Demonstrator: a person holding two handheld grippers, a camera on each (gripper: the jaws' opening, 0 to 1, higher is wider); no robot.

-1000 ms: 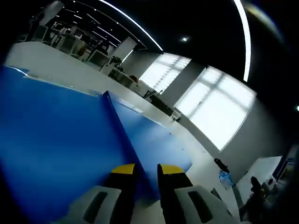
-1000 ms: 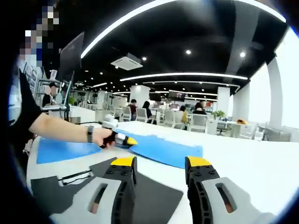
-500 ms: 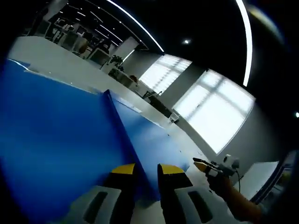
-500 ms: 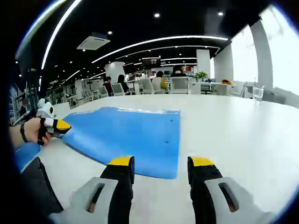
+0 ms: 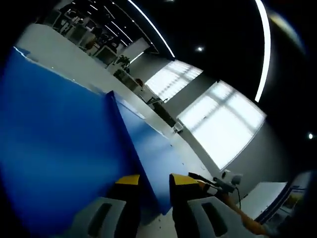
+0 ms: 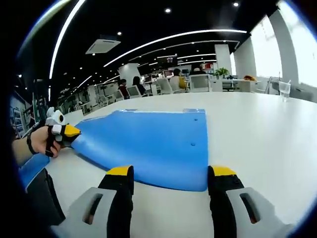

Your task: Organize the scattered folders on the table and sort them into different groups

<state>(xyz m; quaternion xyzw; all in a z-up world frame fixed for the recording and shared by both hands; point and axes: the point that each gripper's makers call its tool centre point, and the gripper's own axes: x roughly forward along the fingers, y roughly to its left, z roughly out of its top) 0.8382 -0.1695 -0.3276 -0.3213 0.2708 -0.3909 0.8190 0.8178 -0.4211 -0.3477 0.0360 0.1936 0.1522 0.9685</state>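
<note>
Left gripper view: left gripper [image 5: 151, 179] nipped onto blue folder's [image 5: 59, 144] edge, lifting that end, presumably to carry it to a group. Right gripper view: right gripper [image 6: 171, 172] gaping, empty, folder lying just ahead on white worktop [image 6: 262, 134].

This is a big open-plan office: beyond the long white tabletop [image 6: 267, 134] there are rows of desks with white office chairs [image 6: 200, 83] and people [image 6: 177, 79] sitting at them. Overhead, a dark ceiling carries long strip lights [image 6: 163, 39], small round spotlights [image 6: 169, 10] and a square air-conditioning unit [image 6: 102, 46], and thick white columns [image 6: 130, 74] stand between the desk rows. Tall windows [image 5: 223, 124] run down one wall letting in bright daylight, potted plants [image 6: 221, 72] sit among the desks, and a blue folder [image 6: 148, 144] lies on the tabletop.
</note>
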